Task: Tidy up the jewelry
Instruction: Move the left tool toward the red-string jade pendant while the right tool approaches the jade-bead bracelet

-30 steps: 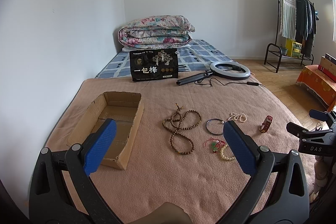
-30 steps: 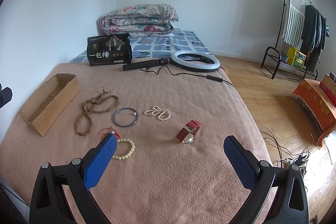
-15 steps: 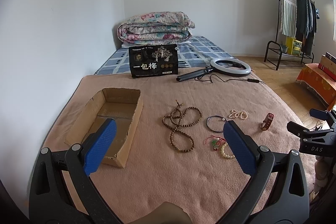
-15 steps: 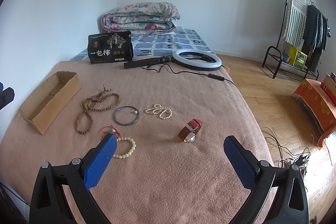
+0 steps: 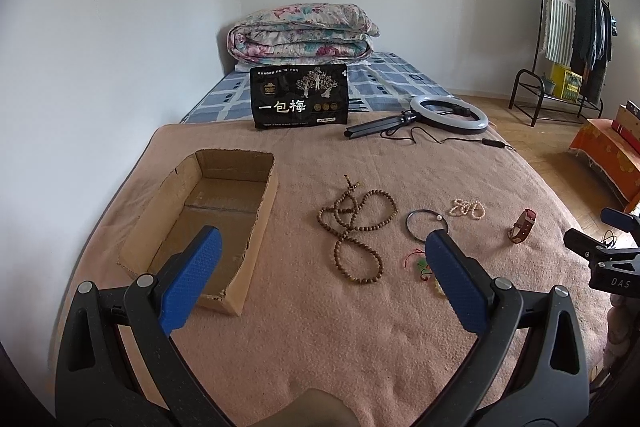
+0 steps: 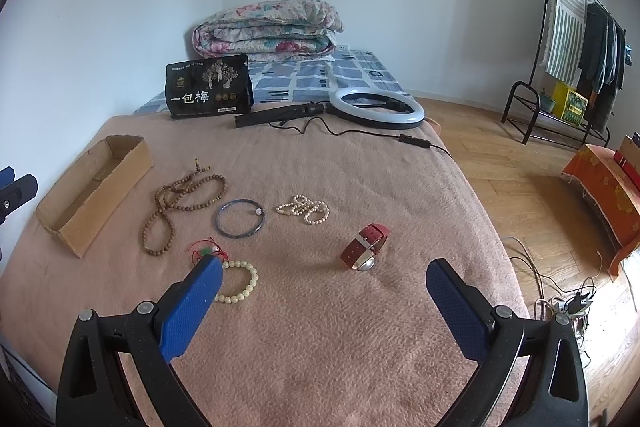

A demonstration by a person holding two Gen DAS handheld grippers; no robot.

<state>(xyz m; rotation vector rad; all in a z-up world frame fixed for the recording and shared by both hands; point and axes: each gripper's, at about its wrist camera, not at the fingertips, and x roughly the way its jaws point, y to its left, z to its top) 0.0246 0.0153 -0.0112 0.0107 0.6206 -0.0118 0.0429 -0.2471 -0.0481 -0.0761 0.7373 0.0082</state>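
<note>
Wooden prayer beads [image 5: 357, 229] lie on the bed's pink blanket [image 5: 360, 327], with a blue bangle [image 6: 239, 218], pearl strand [image 6: 305, 209] and red watch [image 6: 366, 247] toward three o'clock. At nine o'clock sits a cardboard box [image 5: 256, 223]. Both the left hand-held gripper [image 5: 322, 259] and right hand-held gripper [image 6: 325, 287] hover wide open, holding nothing.
</note>
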